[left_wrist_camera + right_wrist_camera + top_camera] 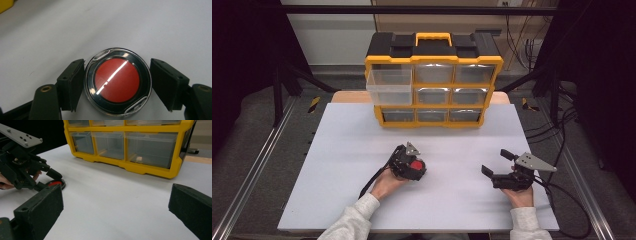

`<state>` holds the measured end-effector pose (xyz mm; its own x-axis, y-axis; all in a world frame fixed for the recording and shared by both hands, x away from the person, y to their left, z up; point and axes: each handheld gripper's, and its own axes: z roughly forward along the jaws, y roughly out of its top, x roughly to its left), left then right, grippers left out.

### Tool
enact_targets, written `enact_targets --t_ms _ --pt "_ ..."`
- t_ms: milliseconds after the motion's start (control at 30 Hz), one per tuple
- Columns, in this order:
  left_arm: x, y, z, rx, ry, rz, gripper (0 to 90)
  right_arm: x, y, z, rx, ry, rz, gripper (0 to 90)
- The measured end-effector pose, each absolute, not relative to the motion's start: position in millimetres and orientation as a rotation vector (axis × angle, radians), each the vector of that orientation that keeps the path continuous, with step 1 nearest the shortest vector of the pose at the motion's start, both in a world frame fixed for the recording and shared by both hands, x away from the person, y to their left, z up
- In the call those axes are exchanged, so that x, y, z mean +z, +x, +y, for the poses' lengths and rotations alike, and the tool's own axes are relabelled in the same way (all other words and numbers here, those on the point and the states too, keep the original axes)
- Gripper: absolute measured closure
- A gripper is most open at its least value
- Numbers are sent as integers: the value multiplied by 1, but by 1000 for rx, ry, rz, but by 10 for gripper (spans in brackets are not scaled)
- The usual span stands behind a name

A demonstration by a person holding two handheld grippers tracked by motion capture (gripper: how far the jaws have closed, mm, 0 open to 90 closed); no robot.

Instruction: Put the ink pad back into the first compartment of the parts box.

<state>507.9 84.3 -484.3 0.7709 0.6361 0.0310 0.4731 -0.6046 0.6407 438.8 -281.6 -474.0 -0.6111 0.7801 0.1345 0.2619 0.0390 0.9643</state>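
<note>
A round red disc in a clear, black-rimmed case (117, 80) lies flat on the white board (342, 165). My left gripper (117, 83) is shut on it, one pad against each side of the rim. From above, the left gripper (417, 169) sits near the board's middle with the red disc (415, 165) at its tip. My right gripper (497, 162) rests to the right with its jaws wide open and nothing between them. In the right gripper view (115, 200) the left gripper (48, 180) and the disc (56, 184) show at far left.
A yellow and black organizer (434, 107) with clear drawers stands at the board's far edge. Its upper left drawer (389, 86) is pulled out. A small beige piece (139, 158) lies in one lower drawer. Cables trail off the right side.
</note>
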Motion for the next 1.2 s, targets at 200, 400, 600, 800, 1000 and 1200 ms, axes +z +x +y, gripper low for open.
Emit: enact_targets --t_ms 200,400,600,800,1000,1200 --pt "-484 508 85 335 2331 827 293 -474 439 -282 1602 1050 1892 2" --pt "-483 508 85 334 2332 823 294 -474 438 -282 1603 1054 1892 2" --pt "-478 507 87 333 2322 822 294 -474 438 -282 1606 1055 1892 2" --pt "-472 505 88 332 2313 812 294 -474 438 -282 1608 1054 1893 2" --pt "-465 501 89 337 2292 803 294 -474 438 -282 1609 1054 1893 2" --pt "-457 498 93 337 2277 801 294 -473 438 -282 1612 1056 1892 2"
